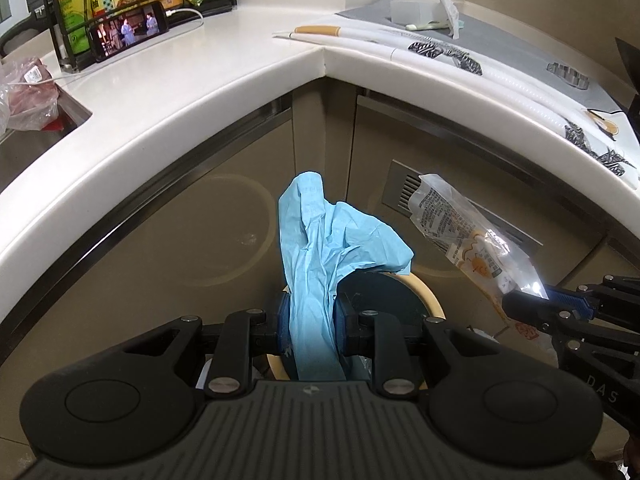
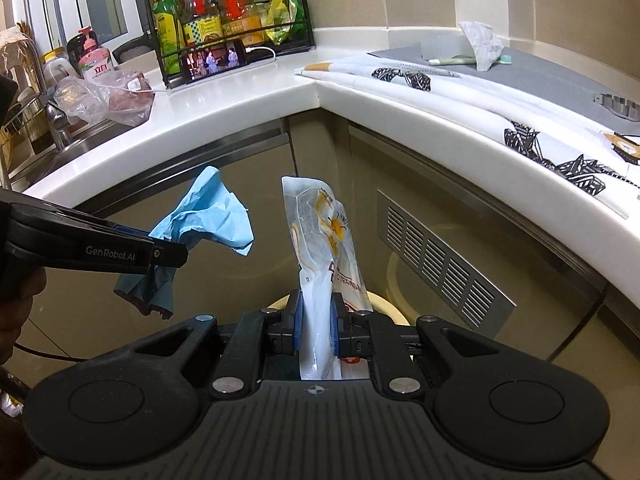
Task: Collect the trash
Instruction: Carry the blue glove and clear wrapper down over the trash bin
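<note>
**Over the bin in the kitchen corner: a glove and a wrapper, each pinched in a claw**

Below the corner of the counter, the left gripper (image 1: 313,330) is clamped on a crumpled blue glove (image 1: 328,240). The glove is thin, matte and creased, standing up between the blue pads and flopping over to the right at its top. The right gripper (image 2: 316,328) is clenched on a clear plastic wrapper (image 2: 324,240), glossy and crinkled, printed with orange and yellow shapes and small dark text; it rises upright from the pads with a flat sealed top edge. Seen from the left wrist, the same wrapper (image 1: 472,240) slants up to the left from the other claw, close beside the glove but apart from it.

Just under both claws sits a round bin (image 1: 434,300) with a pale cream rim and a dark inside; most of it is hidden behind the black gripper bodies.

Behind stand smooth beige cabinet doors (image 1: 200,240) with a metal strip along the top, and a slatted metal vent (image 2: 444,264) in the right-hand door. Above runs a white, glossy counter (image 1: 224,60) with a rounded edge. On it lie a patterned white cloth (image 2: 460,92), a grey mat (image 1: 520,48), a crumpled tissue (image 2: 482,42), a phone (image 1: 128,32) showing a video, and a black wire rack of bottles (image 2: 224,16). A clear bag (image 2: 104,100) rests by the sink.
</note>
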Demonstrator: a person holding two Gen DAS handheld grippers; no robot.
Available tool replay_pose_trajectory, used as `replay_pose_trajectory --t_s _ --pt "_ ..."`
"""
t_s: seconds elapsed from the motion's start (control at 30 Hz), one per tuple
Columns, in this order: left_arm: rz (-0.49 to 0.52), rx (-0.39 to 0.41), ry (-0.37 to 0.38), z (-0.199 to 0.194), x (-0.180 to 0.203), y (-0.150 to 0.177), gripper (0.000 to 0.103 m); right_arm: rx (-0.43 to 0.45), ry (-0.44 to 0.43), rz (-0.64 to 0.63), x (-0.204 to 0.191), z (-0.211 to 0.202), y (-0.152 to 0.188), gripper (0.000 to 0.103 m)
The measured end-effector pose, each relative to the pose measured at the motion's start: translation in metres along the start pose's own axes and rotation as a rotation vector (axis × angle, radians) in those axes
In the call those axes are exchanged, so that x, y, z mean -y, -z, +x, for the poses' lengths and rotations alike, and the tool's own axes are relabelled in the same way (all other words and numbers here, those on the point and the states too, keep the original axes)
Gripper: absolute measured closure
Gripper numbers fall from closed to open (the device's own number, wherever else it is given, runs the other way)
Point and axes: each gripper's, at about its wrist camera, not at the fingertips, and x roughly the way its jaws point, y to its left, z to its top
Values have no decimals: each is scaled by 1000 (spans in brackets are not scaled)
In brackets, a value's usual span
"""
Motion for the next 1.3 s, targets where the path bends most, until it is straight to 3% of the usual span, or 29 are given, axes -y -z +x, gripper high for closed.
replay_pose_trajectory --t_s 0.7,1.3 --pt "17 -101 -4 66 8 0 78 -117 9 73 21 56 2 88" --pt "66 -226 -14 131 21 14 78 -236 62 54 23 119 11 88"
